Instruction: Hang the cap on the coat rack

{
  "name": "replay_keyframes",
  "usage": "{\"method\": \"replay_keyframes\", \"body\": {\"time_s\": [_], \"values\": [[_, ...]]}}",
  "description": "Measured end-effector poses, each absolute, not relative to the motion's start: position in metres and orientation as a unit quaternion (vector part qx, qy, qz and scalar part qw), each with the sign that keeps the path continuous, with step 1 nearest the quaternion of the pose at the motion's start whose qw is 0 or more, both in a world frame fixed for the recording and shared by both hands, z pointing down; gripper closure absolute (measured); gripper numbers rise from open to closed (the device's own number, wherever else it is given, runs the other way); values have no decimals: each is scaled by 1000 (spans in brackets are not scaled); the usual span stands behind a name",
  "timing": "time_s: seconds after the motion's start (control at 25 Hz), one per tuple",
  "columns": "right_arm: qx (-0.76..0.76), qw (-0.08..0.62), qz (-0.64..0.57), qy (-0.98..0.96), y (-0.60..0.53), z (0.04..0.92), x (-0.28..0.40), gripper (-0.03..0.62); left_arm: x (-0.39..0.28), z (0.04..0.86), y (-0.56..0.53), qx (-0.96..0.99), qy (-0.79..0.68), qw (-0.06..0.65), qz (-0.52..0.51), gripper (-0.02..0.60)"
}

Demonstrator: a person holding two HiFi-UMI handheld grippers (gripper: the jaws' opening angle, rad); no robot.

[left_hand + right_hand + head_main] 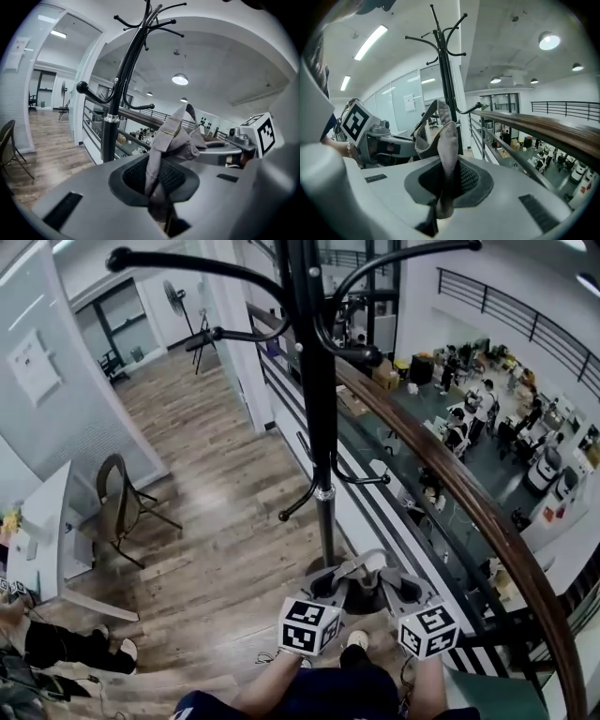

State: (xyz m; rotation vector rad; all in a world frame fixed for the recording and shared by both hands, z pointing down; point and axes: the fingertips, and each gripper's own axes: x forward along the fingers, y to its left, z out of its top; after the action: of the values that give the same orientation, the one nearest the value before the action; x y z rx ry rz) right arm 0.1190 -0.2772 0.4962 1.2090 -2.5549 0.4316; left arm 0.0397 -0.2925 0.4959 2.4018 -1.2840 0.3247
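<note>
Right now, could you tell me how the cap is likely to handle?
Probably floppy: the cap creases and folds where the left tool and right tool pinch it. Likely light, since two edge pinches carry it. It may sag on the coat rack.

A wood-plank floor (216, 474) runs beside a glass balustrade (380, 465) topped by a brown wooden handrail (473, 498). A chair (120, 507) with thin black legs stands just beside a white table (47, 531) at the left wall, where a paper sheet (33, 367) hangs. A standing fan (174, 298) is farther down the corridor. Beyond the rail, on a lower floor, people (457, 432) gather among workstations. A round ceiling lamp (180, 79) glows overhead.
</note>
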Motion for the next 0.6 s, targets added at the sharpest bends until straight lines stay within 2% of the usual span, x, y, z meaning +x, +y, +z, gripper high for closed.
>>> {"method": "replay_keyframes", "body": {"time_s": [0.6], "values": [[401, 126, 131, -898, -365, 455, 142, 565, 57, 448, -365, 845, -498, 174, 93, 537]]}}
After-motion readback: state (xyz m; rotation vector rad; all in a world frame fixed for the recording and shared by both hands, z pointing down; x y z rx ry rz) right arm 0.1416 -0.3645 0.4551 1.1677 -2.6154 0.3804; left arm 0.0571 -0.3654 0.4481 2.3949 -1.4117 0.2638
